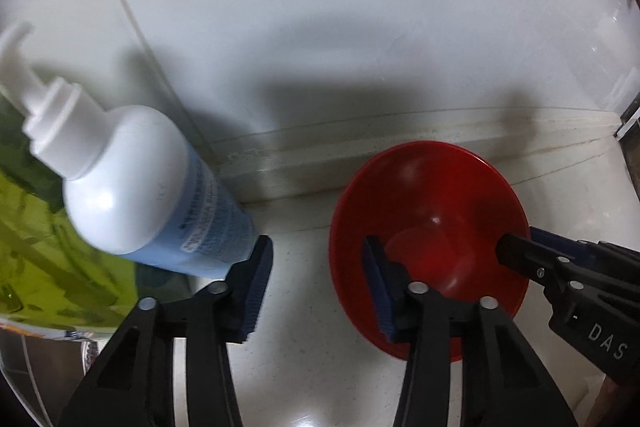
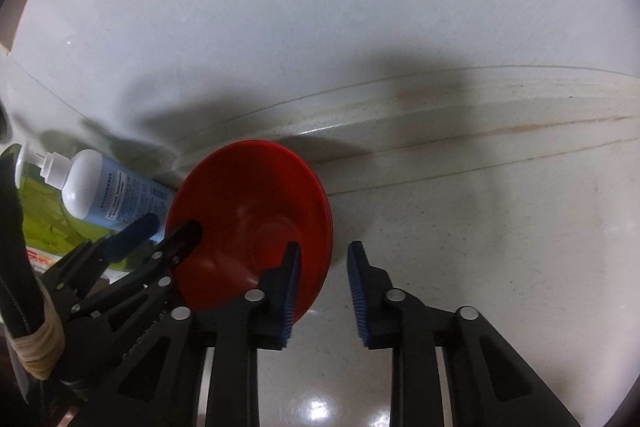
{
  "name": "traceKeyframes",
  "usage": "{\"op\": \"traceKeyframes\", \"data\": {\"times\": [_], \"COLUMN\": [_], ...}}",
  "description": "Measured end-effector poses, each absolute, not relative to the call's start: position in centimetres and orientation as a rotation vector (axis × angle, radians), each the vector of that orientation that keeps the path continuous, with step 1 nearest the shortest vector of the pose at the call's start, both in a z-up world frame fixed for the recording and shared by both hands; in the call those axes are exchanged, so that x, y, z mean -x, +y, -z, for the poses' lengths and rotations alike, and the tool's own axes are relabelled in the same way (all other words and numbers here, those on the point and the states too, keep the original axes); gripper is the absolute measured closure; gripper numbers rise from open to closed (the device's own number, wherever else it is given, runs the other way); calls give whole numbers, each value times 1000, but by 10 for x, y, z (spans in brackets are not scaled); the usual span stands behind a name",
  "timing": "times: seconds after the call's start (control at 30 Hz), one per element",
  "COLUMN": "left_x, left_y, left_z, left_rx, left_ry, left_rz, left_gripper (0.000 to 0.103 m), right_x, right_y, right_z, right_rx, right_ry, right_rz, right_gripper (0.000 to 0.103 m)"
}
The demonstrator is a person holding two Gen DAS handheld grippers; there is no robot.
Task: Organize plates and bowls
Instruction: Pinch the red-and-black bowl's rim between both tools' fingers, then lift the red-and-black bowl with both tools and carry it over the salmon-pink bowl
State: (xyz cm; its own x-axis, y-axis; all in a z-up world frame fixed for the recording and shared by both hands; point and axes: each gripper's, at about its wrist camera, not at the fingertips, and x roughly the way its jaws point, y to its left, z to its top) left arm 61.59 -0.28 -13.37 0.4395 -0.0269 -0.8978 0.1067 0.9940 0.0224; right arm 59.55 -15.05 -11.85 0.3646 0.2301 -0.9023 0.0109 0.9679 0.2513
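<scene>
A red bowl point(image 1: 432, 211) sits on the pale counter point(image 1: 312, 367) close to the back wall. My left gripper point(image 1: 318, 287) is open, and the bowl's left rim runs between its blue pads, the right pad reaching over the bowl's inside. The right gripper point(image 1: 520, 243) comes in from the right with one finger inside the bowl and one outside. In the right wrist view the red bowl point(image 2: 256, 195) lies left of centre. My right gripper point(image 2: 325, 293) stands open astride its right rim, neither pad pressing on it. The left gripper point(image 2: 168, 227) straddles the far rim.
A white pump bottle point(image 1: 140, 187) with a blue label leans just left of my left gripper, in front of a green package point(image 1: 40, 247). The white wall point(image 1: 320, 27) rises behind the bowl. The counter point(image 2: 480, 247) stretches to the right of the bowl.
</scene>
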Motion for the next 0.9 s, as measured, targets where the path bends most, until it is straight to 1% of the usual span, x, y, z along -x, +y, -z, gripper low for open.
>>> {"op": "traceKeyframes", "data": {"times": [0.1, 0.17, 0.3, 0.6, 0.9], "left_x": [-620, -623, -626, -617, -579], "left_y": [-4, -5, -6, -7, -17], "left_z": [138, 140, 143, 135, 98], "left_rx": [-74, -80, -79, -60, -35], "left_ry": [1124, 1127, 1139, 1137, 1093], "left_rz": [98, 101, 123, 129, 176], "left_gripper": [68, 78, 91, 92, 91], "right_x": [-596, -595, -594, -583, -550], "right_y": [-151, -151, -153, -152, -158], "right_z": [122, 123, 122, 109, 80], "right_rx": [-242, -249, -265, -256, -279], "right_ry": [1206, 1205, 1196, 1187, 1162], "right_rz": [-148, -147, -136, -113, -110], "right_gripper": [89, 90, 92, 93, 93]}}
